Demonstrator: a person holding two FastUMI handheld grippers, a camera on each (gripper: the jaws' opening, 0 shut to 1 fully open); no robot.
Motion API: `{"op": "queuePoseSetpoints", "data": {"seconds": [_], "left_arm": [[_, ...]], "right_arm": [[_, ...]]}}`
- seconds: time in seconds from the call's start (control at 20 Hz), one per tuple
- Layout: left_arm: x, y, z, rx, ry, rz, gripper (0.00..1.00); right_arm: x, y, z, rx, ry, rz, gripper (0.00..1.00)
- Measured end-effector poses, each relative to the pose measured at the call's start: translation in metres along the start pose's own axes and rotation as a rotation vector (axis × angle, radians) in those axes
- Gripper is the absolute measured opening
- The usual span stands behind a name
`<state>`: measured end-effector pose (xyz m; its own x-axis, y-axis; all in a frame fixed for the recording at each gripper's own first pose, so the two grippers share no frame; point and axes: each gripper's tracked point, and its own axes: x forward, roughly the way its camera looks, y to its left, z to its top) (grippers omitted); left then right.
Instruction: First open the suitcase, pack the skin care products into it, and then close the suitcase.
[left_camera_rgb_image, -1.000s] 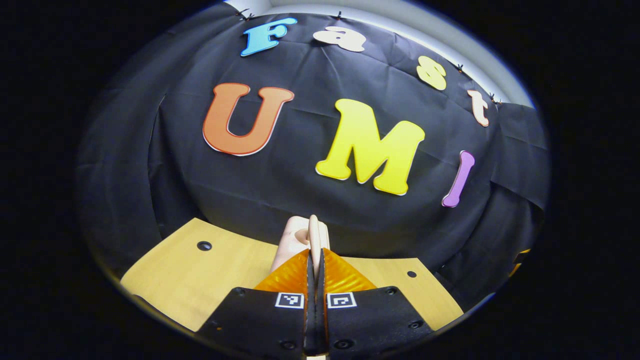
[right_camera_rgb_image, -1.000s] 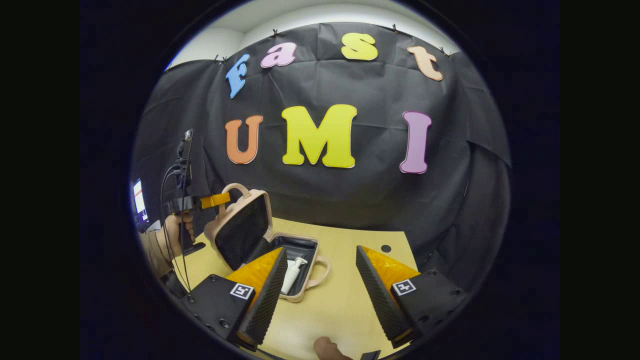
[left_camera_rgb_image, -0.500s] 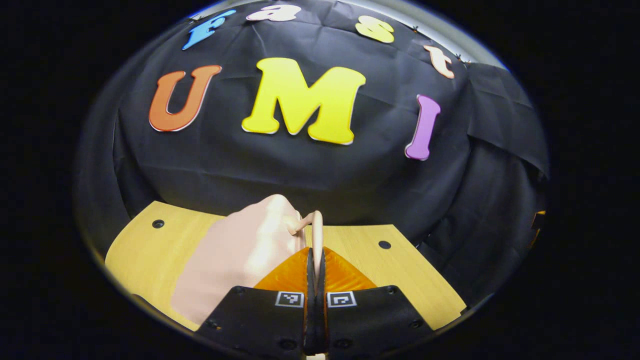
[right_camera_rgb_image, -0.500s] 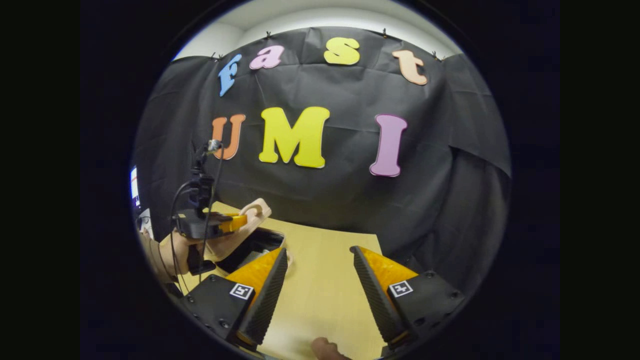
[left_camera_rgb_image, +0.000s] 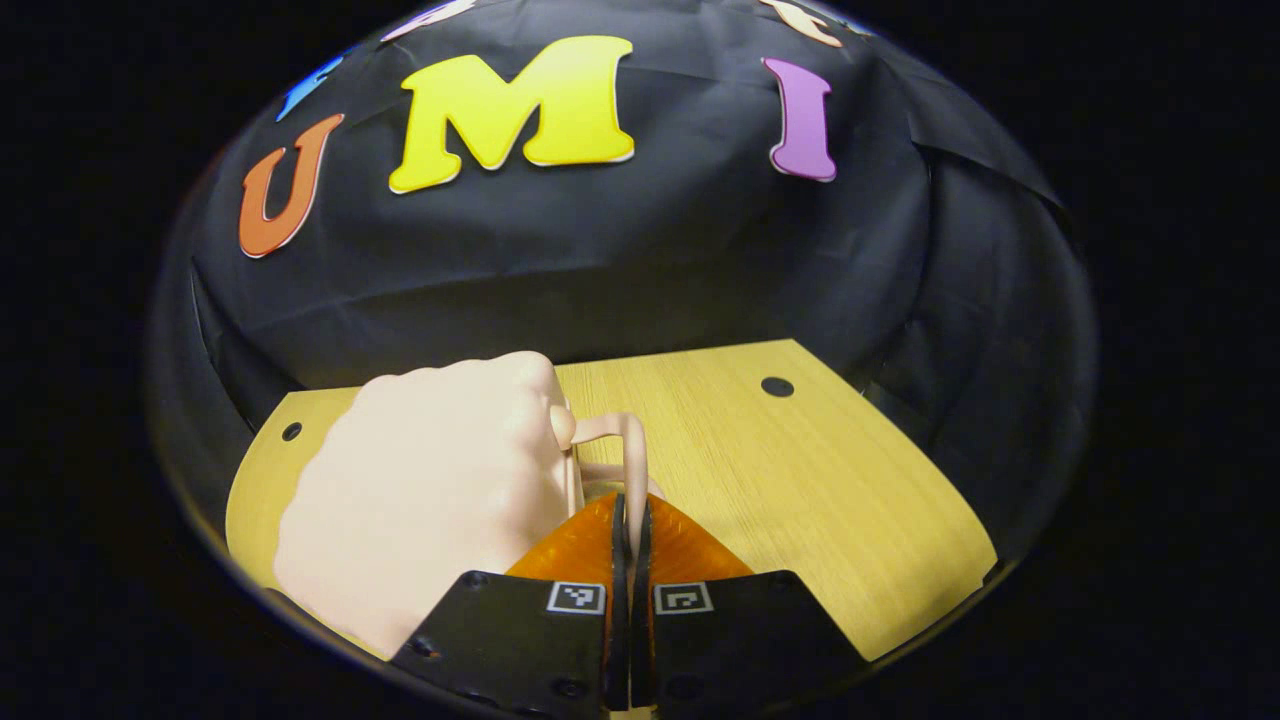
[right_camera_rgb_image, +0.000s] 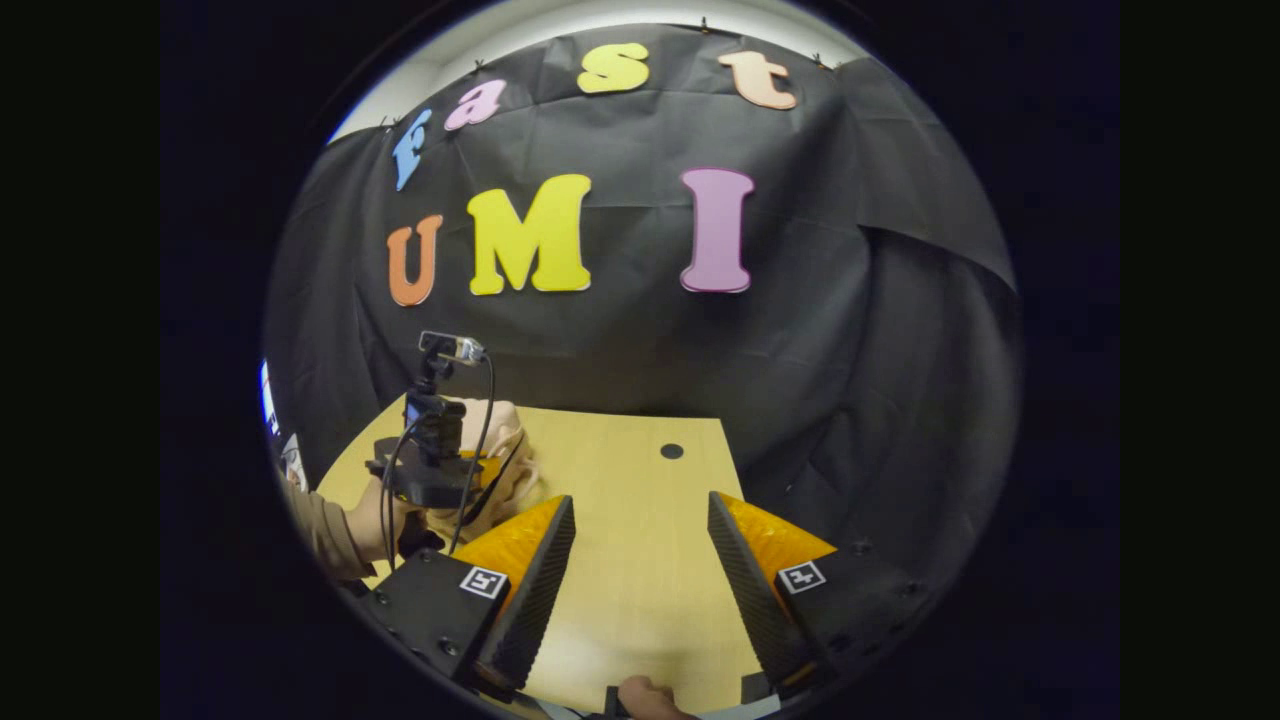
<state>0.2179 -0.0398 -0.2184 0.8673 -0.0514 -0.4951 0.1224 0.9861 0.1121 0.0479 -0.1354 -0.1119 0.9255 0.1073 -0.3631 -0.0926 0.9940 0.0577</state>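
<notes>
The pale pink suitcase (left_camera_rgb_image: 430, 480) lies on the wooden table (left_camera_rgb_image: 800, 470) with its lid down over the base. My left gripper (left_camera_rgb_image: 628, 510) is shut on the lid's thin pink handle (left_camera_rgb_image: 628, 445), and a second handle loop sits just beneath it. In the right gripper view the suitcase (right_camera_rgb_image: 512, 478) is at the left, under the left gripper (right_camera_rgb_image: 472, 462) and the hand (right_camera_rgb_image: 375, 515) that holds it. My right gripper (right_camera_rgb_image: 640, 525) hovers open over bare table to the right of the case, nothing between its fingers. The skin care products are hidden inside.
The table (right_camera_rgb_image: 640, 580) has a small round hole (right_camera_rgb_image: 671, 451) near its far right corner and ends close to the black cloth wall. A cable and camera mast (right_camera_rgb_image: 450, 350) rise from the left gripper. A fingertip (right_camera_rgb_image: 640, 690) shows at the bottom edge.
My left gripper has swung the lid down by its handle from upright to lying on the base, hiding the white tube and dark lining. My right gripper stayed open and shifted slightly.
</notes>
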Motion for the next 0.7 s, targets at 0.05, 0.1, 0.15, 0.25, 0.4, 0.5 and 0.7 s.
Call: {"op": "queuePoseSetpoints", "data": {"seconds": [0.05,0.1,0.15,0.25,0.4,0.5,0.7], "left_arm": [[0.003,-0.003,-0.006,0.008,0.010,-0.003,0.12],[0.007,-0.008,-0.008,0.006,0.018,-0.012,0.05],[0.007,-0.015,-0.010,-0.006,0.027,-0.035,0.11],[0.007,-0.022,-0.014,-0.045,0.044,-0.053,0.26],[-0.003,-0.018,-0.002,-0.045,0.021,-0.031,0.46],[-0.026,-0.005,0.020,-0.021,-0.032,0.004,0.77],[-0.101,0.032,0.085,-0.025,-0.224,0.062,1.00]], "right_arm": [[0.000,-0.008,-0.003,0.014,0.006,-0.008,0.78],[-0.001,-0.015,-0.005,0.026,0.012,-0.017,0.80],[0.000,-0.019,-0.006,0.036,0.014,-0.025,0.78],[-0.003,-0.026,-0.002,0.050,0.003,-0.042,0.80],[-0.005,-0.017,0.012,0.055,-0.034,-0.041,0.80],[-0.007,-0.005,0.022,0.042,-0.060,-0.040,0.80],[-0.007,0.041,0.048,0.019,-0.119,-0.009,0.80]]}}
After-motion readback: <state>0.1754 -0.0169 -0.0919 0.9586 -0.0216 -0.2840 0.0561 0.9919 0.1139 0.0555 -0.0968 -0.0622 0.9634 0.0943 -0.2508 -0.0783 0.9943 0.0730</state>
